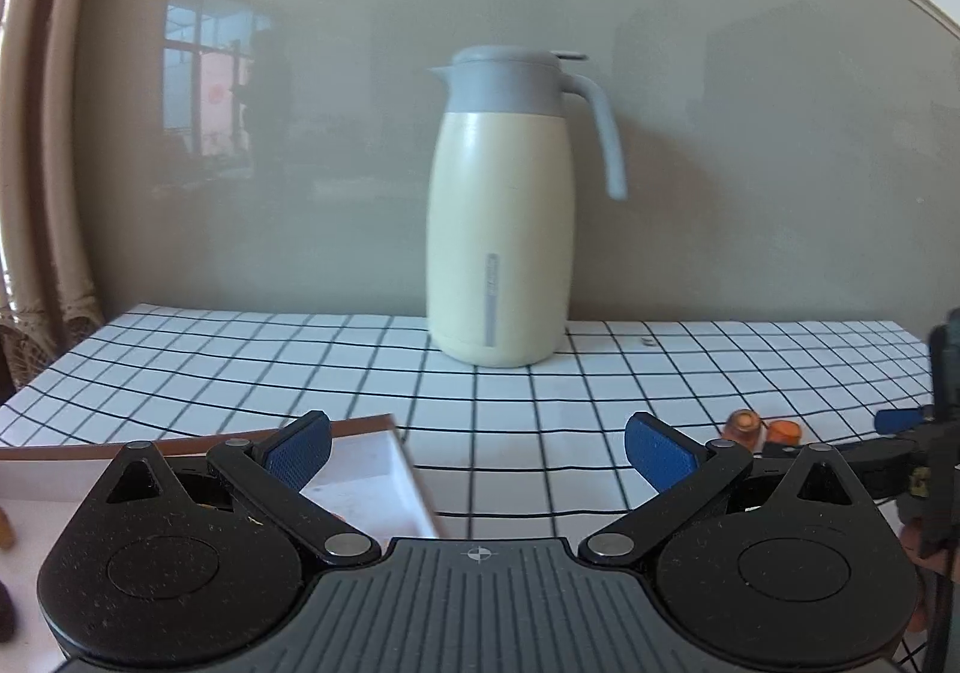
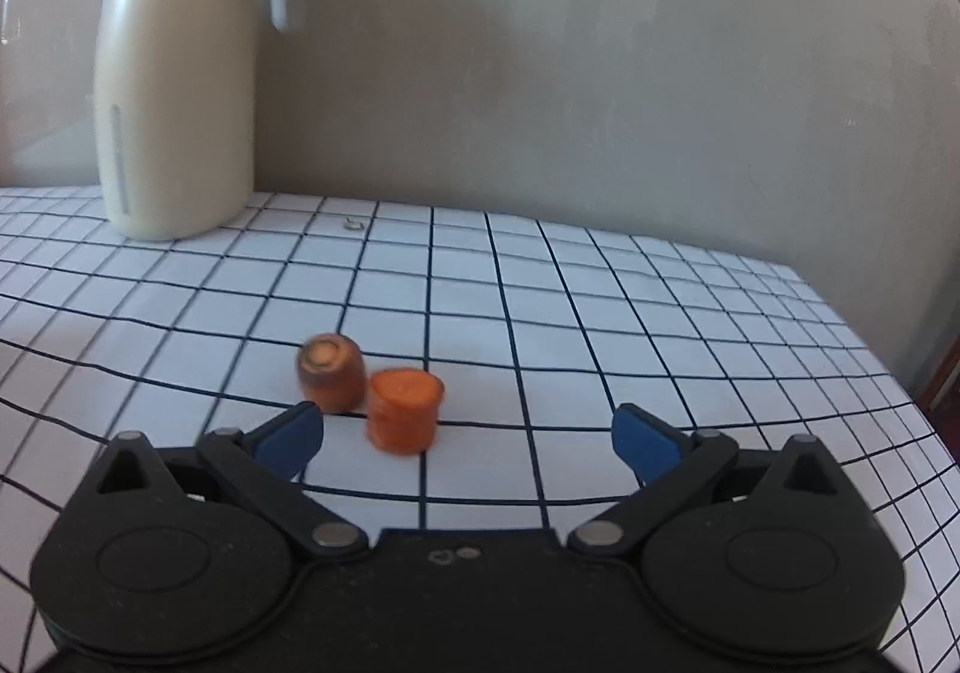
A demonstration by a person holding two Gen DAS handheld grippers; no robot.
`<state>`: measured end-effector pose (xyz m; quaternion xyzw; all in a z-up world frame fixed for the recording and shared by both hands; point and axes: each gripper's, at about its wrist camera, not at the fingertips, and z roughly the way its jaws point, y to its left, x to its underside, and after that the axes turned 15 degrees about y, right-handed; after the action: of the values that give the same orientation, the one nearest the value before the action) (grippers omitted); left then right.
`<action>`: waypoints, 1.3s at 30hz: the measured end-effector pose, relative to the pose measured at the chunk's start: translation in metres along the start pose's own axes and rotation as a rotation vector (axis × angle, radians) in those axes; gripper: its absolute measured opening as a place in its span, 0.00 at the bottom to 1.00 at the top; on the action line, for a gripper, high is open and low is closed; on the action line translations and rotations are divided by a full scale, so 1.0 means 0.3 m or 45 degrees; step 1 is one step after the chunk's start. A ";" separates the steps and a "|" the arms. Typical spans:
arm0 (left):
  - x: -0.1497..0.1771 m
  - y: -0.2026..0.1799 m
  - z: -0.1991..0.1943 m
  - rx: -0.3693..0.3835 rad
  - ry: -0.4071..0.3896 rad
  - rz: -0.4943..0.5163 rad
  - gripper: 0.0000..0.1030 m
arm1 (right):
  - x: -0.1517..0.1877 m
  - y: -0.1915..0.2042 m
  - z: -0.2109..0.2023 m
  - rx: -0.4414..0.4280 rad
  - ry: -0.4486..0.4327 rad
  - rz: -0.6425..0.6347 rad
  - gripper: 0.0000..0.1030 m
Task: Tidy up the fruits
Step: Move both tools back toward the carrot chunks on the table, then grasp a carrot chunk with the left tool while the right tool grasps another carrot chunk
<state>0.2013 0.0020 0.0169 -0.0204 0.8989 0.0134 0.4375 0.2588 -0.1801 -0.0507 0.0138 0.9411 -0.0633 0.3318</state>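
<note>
In the right wrist view, two carrot pieces sit in the lower middle of the frame on the checked surface (image 2: 540, 301): a bright orange cut piece (image 2: 403, 410) standing on its flat end, and a browner top piece (image 2: 331, 379) touching it at upper left, tilted so its cut face looks toward the camera. Both lie just ahead of the right hand-held gripper (image 2: 468, 442), left of its centre line and close to the left blue finger (image 2: 288, 442). Its jaws are spread wide and hold nothing. To take the orange piece, the gripper would likely need to shift left; the brown piece crowds that side and may get nudged.

The left hand-held gripper (image 1: 477, 451) is also wide open and empty, over the corner of a white tray (image 1: 372, 469) at lower left. The same pieces show small at its right edge, so the right hand is nearer. A cream jug (image 1: 501, 235) stands well back against the wall, out of the way.
</note>
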 end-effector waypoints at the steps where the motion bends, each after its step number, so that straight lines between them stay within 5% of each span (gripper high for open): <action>1: -0.002 -0.009 0.002 0.005 -0.001 0.004 1.00 | -0.003 -0.001 0.007 0.006 0.005 0.002 0.94; 25: -0.013 -0.257 0.083 0.093 0.053 0.131 1.00 | 0.017 -0.254 0.057 0.074 0.066 0.102 0.86; 31: -0.019 -0.371 0.165 0.099 0.100 0.195 1.00 | 0.031 -0.299 0.046 0.015 0.070 0.076 0.68; 33: -0.019 -0.409 0.193 0.099 0.113 0.214 0.99 | 0.036 -0.316 0.039 0.014 0.070 0.073 0.68; 35: -0.023 -0.442 0.222 0.113 0.135 0.222 0.88 | 0.050 -0.347 0.022 -0.083 0.057 0.100 0.66; 39: -0.034 -0.494 0.275 0.142 0.172 0.211 0.87 | 0.062 -0.352 0.007 -0.145 0.044 0.074 0.65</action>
<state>0.2797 -0.1423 -0.0268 0.0776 0.9243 -0.0019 0.3737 0.2385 -0.2854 -0.0522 0.0231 0.9480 0.0003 0.3173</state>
